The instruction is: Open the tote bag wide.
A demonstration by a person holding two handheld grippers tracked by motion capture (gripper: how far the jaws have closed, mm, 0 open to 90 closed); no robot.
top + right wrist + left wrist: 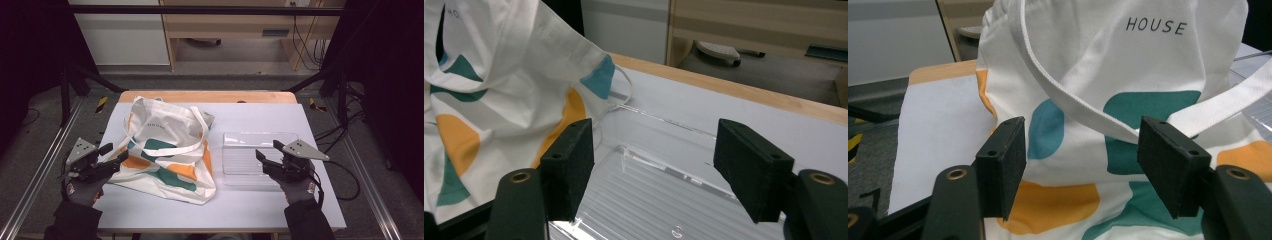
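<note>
You're holding both tongs spread wide, left tongs (116, 159) facing the tote bag (167, 150) lying mid-desk (260, 200), right tongs (267, 154) hovering over the clear tray (245, 160) just beside it.

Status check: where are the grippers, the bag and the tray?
Left gripper open at the bag, not holding. Right gripper open over the clear tray, empty. Bag lies left of tray, handles loose on top. Nothing between them.
</note>
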